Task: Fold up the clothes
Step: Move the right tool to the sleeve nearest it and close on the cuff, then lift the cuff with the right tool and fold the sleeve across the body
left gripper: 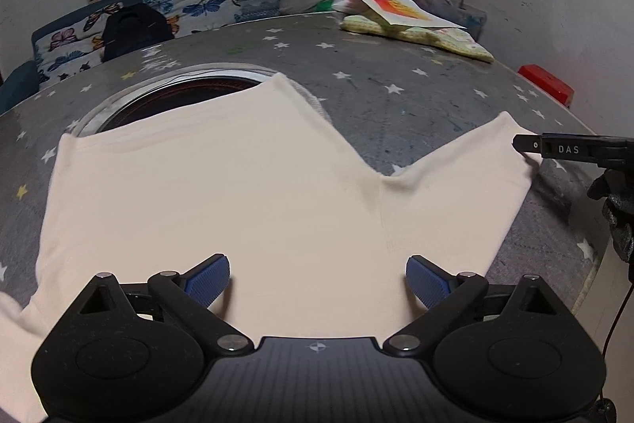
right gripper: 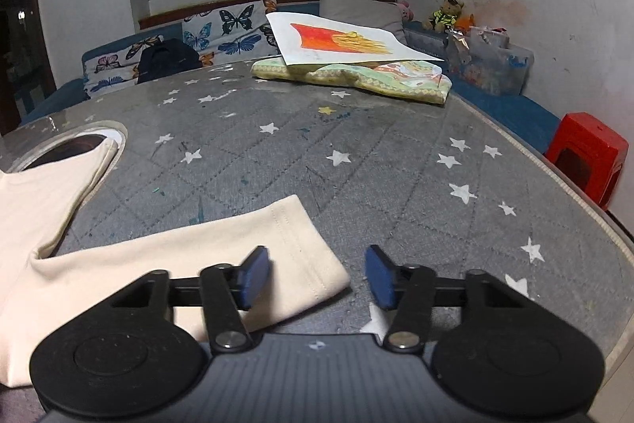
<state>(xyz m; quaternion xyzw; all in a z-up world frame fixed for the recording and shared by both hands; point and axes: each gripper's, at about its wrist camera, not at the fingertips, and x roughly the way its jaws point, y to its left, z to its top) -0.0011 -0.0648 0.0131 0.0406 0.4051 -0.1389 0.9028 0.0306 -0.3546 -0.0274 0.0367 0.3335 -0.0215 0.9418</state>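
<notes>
A cream shirt (left gripper: 222, 185) lies flat on the grey star-patterned table (left gripper: 396, 98). One sleeve (left gripper: 467, 169) points to the right. My left gripper (left gripper: 317, 280) is open, its blue pads (left gripper: 208, 280) just above the shirt's near edge, holding nothing. My right gripper (right gripper: 317, 276) is open over the cuff of that sleeve (right gripper: 293, 256), with the cuff edge between its pads and the left pad (right gripper: 253, 278) above the cloth. The right gripper's finger also shows in the left wrist view (left gripper: 527, 144) beside the cuff.
A round dark opening with a metal rim (left gripper: 186, 94) sits in the table, partly covered by the shirt. A folded patterned cloth (right gripper: 356, 76) with a drawing (right gripper: 340, 40) on it lies at the far side. A red stool (right gripper: 586, 157) stands off the table's right edge.
</notes>
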